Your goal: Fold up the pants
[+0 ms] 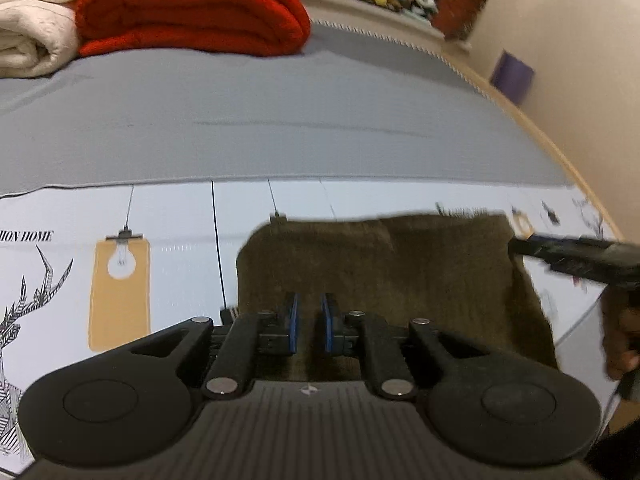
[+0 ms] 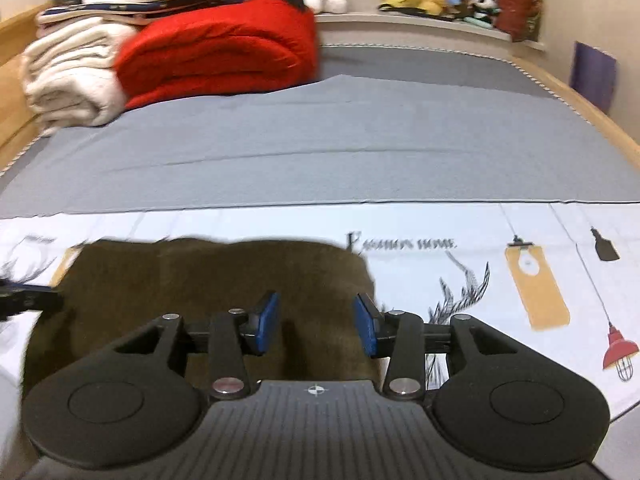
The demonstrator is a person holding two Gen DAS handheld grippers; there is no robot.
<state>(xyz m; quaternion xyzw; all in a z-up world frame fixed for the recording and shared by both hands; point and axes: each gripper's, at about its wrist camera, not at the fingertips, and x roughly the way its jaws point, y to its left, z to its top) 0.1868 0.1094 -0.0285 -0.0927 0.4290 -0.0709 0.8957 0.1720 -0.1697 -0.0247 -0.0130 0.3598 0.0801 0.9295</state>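
L gripper (image 1: 308, 326): blue pads a bit apart, nothing pinched. R gripper (image 2: 316, 328): pads wide apart, holding nothing. Brown pants (image 1: 376, 276) lie folded just under & ahead of both, on printed sheet (image 2: 440, 232). Red blanket (image 2: 220, 56) far ahead.

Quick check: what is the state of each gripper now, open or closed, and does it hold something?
Left gripper: narrow gap, holding nothing, above the brown pants.
Right gripper: open, holding nothing.

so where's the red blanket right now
In both views the red blanket sits folded at the far left of the bed, against the cream blanket, on the grey sheet well beyond the brown pants.
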